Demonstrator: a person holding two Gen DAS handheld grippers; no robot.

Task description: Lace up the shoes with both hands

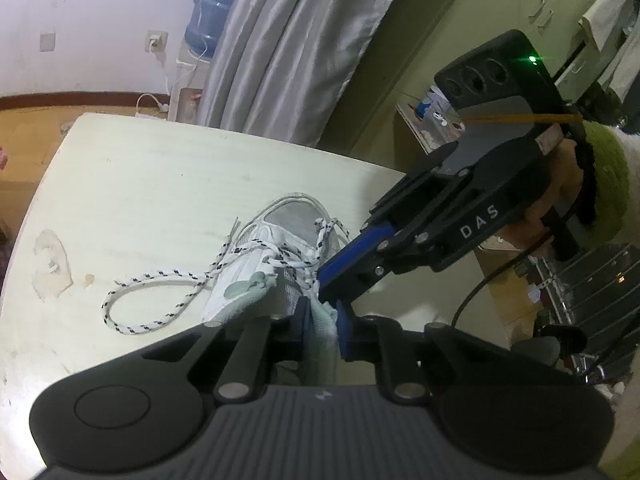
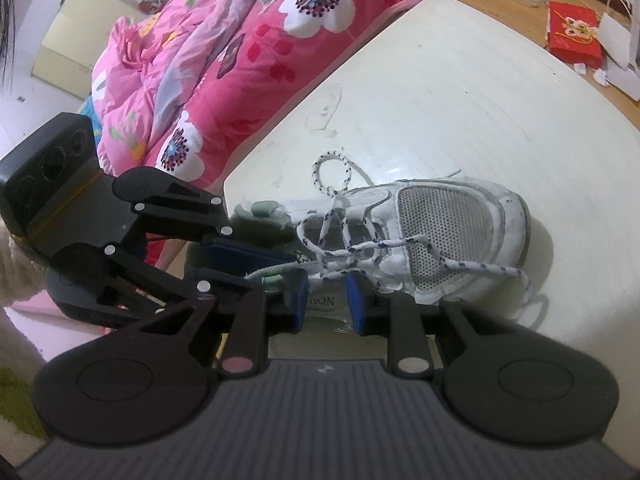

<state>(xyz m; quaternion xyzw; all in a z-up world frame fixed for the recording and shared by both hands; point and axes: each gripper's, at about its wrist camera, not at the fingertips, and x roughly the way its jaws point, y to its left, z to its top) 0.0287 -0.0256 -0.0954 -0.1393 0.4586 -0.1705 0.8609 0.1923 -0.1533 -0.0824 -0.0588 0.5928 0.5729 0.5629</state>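
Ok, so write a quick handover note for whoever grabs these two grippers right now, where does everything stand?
Left gripper: shut on the pale green collar fabric at the shoe's opening, steadying it.
Right gripper: jaws apart over the opening, nothing clearly pinched.
White shoe: on its sole on the table.
Speckled lace: threaded through the eyelets, slack, one loop lying on the table.
Done: lacing looks threaded.
Left: pull it tight and tie it.
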